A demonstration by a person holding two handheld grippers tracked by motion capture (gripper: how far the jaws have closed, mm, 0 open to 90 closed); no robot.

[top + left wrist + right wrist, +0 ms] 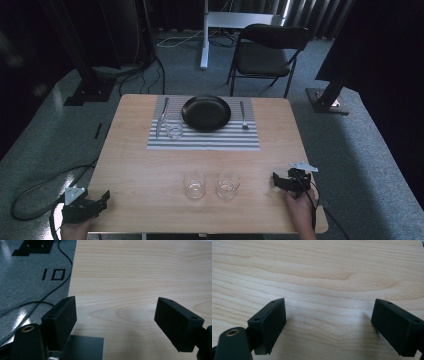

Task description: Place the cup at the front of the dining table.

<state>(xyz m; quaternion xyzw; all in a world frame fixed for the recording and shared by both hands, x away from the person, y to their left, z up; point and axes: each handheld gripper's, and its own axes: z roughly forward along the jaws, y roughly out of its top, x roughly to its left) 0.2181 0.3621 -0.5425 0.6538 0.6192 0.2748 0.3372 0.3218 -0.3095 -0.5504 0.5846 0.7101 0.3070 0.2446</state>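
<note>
At the desk's (150, 165) near left corner we hold the left tool (97, 201) with jaws apart, empty; on the carpet beside it, tape reads "10" (53, 274); two empty glasses (194, 184) stand mid-front, best approached level; the right tool (280, 180) rests agape, empty.

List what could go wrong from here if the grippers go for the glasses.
1. The two near glasses stand close together; jaws closing on one might knock the other over.
2. The third glass sits on the mat right beside the knife and near the plate; a reach there may nudge the knife.
3. The left gripper hangs at the table edge, so its cable might snag on the corner.
</note>
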